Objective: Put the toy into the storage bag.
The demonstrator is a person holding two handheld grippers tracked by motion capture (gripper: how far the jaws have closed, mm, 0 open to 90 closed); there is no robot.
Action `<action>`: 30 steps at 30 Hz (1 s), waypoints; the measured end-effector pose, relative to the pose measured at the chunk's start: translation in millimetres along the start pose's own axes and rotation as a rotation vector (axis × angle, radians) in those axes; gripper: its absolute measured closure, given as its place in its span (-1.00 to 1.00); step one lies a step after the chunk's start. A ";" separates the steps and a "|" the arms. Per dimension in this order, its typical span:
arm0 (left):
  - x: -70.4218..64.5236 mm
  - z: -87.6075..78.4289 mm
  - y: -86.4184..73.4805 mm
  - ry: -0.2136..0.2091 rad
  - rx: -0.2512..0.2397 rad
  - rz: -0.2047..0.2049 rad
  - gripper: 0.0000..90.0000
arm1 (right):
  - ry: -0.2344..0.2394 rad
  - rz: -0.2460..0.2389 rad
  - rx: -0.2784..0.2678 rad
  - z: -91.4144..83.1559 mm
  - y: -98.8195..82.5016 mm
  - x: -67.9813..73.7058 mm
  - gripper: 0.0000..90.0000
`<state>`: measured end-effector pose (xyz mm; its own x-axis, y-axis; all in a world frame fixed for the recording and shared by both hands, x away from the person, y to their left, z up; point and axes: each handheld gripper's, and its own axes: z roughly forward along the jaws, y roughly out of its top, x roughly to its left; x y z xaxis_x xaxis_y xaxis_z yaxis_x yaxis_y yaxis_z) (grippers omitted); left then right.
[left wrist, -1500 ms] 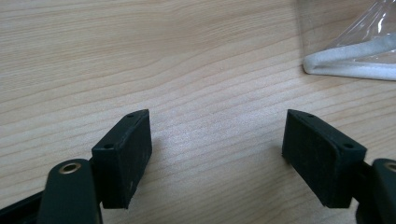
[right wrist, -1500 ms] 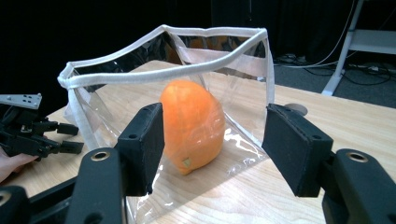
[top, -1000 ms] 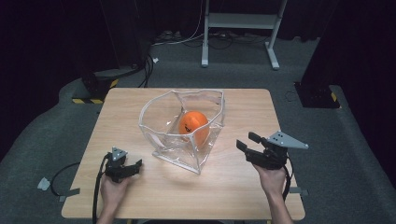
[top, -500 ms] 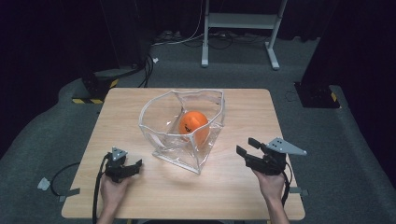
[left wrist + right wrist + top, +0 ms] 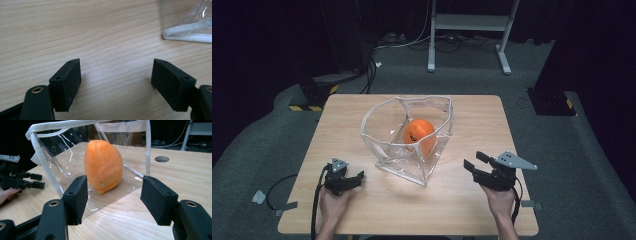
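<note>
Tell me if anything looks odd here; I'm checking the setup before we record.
The clear bag sits skewed to the table edges, its white-trimmed rim crumpled and sagging. The orange plush inside leans against one wall. Nothing spilled or broken.

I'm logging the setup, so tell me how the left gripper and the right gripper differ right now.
The right gripper carries a grey three-cornered plate; the left gripper looks smaller and plainer. The right gripper faces the clear bag with the orange plush; the left faces bare table. Both are open and hold nothing.
</note>
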<state>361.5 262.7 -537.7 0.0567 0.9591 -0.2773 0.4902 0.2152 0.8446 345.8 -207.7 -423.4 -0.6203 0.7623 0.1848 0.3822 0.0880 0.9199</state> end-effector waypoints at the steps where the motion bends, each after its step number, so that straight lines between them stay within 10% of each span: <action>1: 0.1 -0.1 0.0 0.000 0.001 0.002 -0.46 | 0.000 0.000 0.001 0.4 -1.0 0.1 -0.15; 30: 0.0 0.0 0.0 0.000 0.000 -0.001 -0.46 | -0.002 0.027 0.040 10.4 -25.1 0.8 -0.13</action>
<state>361.5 262.6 -537.7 0.0564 0.9590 -0.2777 0.4898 0.2158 0.8447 342.9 -202.6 -450.0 -0.6079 0.7662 0.2082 0.4260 0.0935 0.8999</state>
